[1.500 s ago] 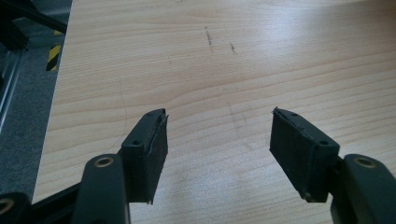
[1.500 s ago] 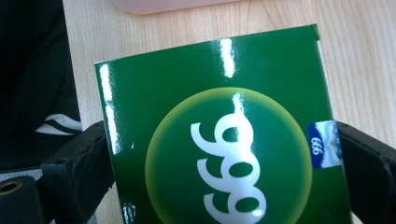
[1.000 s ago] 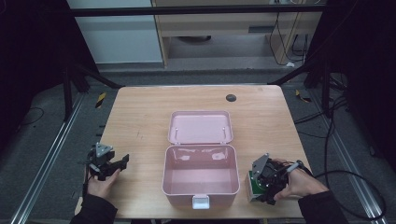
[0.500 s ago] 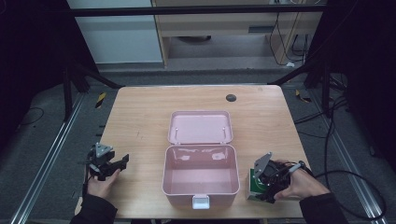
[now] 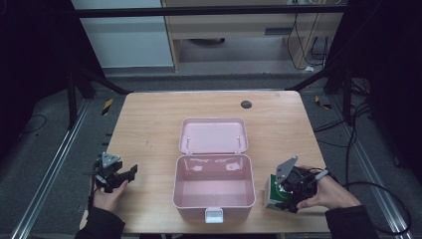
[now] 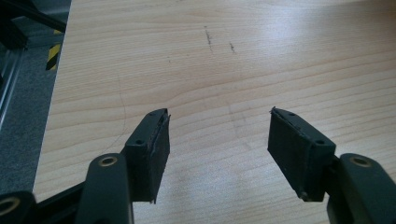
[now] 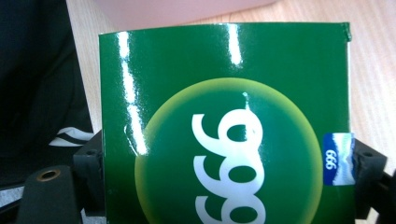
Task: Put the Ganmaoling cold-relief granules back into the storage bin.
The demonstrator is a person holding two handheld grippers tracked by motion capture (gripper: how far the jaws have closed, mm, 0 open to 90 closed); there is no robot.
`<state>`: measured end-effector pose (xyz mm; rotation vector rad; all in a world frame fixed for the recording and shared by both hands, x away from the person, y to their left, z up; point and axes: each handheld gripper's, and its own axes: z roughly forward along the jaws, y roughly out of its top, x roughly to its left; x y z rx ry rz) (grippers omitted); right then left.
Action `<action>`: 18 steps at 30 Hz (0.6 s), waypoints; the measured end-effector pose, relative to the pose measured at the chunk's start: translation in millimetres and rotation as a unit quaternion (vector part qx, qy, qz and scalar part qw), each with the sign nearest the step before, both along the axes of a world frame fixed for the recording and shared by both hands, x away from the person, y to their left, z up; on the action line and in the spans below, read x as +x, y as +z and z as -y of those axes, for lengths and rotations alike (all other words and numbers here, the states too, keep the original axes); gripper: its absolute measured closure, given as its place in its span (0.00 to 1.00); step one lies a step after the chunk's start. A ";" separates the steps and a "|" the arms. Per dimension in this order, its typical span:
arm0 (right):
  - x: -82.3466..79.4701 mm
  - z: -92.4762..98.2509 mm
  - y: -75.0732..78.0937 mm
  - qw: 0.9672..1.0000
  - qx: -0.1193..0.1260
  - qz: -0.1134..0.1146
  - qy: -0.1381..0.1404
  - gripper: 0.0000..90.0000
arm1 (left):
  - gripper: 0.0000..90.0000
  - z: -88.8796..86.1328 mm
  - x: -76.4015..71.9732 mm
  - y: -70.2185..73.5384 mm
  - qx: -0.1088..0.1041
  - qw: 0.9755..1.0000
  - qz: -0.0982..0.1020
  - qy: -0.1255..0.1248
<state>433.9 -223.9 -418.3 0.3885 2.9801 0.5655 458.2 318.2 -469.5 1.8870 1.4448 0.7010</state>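
Note:
A pink box (image 5: 214, 191) sits open at the table's front middle, its lid (image 5: 214, 135) laid flat behind it and its inside bare. Right of it, a green carton (image 5: 273, 197) printed with white digits rests near the table's front edge. My right gripper (image 5: 284, 197) is shut on this green carton (image 7: 224, 126), one jaw against each side. My left gripper (image 5: 130, 173) rests at the table's left edge, held in a hand. In the left gripper view my left gripper (image 6: 217, 135) stands open over bare wood, nothing between its jaws.
A small dark round spot (image 5: 246, 104) marks the table's far right part. Metal rails (image 5: 52, 169) run along the floor on the left, cables (image 5: 358, 144) lie on the right. A cabinet (image 5: 239, 35) stands beyond the table's far edge.
My right gripper with the green carton has shifted slightly toward the table's front edge. The left gripper and the pink box are unmoved.

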 end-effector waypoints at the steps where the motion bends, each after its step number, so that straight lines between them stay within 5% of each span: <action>1: 0.3 0.1 1.8 1.000 0.001 0.001 0.000 0.18 | 0.42 0.1 0.1 -0.1 0.000 1.000 0.000 -0.001; 18: 1.9 -1.7 43.9 1.000 0.013 0.026 0.006 0.18 | 0.43 0.0 0.2 -0.2 -0.001 1.000 -0.002 -0.002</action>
